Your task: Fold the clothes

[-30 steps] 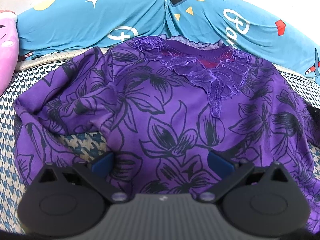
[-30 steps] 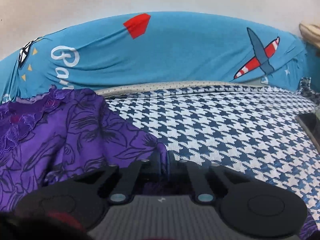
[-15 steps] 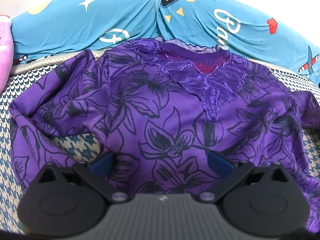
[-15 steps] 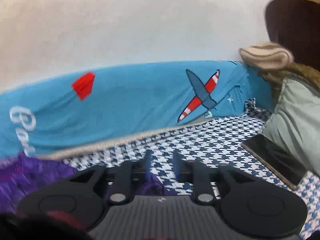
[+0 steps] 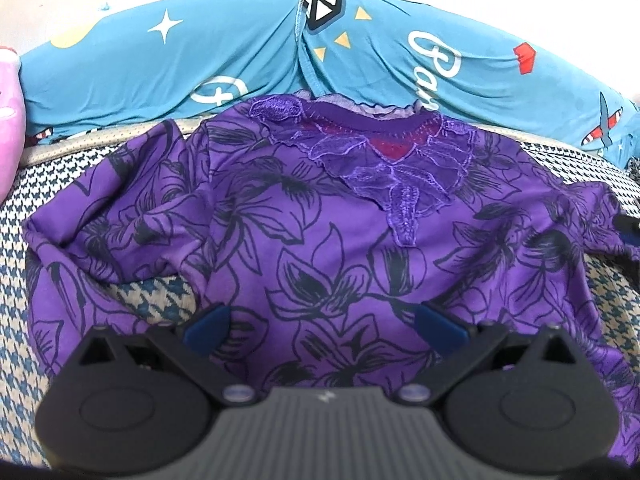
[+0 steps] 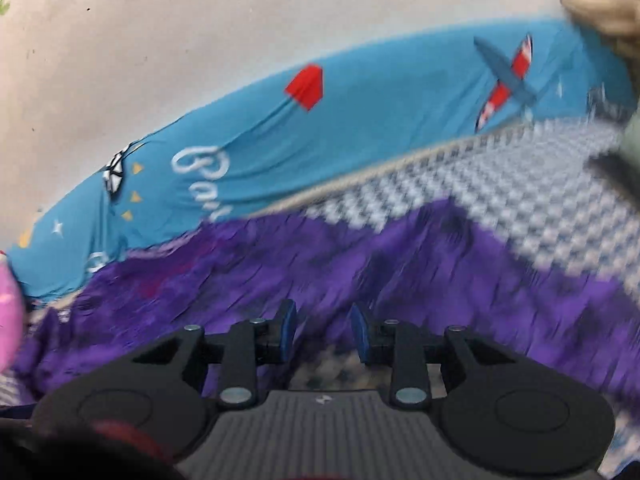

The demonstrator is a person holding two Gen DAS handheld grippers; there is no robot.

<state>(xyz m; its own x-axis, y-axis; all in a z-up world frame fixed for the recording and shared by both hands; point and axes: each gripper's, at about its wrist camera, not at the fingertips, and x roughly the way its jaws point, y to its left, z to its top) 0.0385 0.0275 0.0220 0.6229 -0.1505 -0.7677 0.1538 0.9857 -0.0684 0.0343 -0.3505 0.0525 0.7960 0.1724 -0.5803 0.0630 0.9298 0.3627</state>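
A purple top with black flower outlines and a lace neckline lies front-up on the houndstooth bed cover. Its left sleeve is bunched and folded over itself. My left gripper hovers open over the top's lower middle, its blue pads wide apart. In the blurred right wrist view the purple top spreads below my right gripper. That gripper's jaws stand a little apart with nothing between them. A dark tip at the far right of the left wrist view touches the right sleeve's end.
A teal printed pillow runs along the wall behind the top. A pink plush thing sits at the far left. Some beige and grey-green items lie blurred at the right end of the bed cover.
My right gripper has let go of the purple sleeve edge, parted its jaws, lifted and rolled. The right sleeve now lies stretched out to the right. The left gripper has hardly moved.
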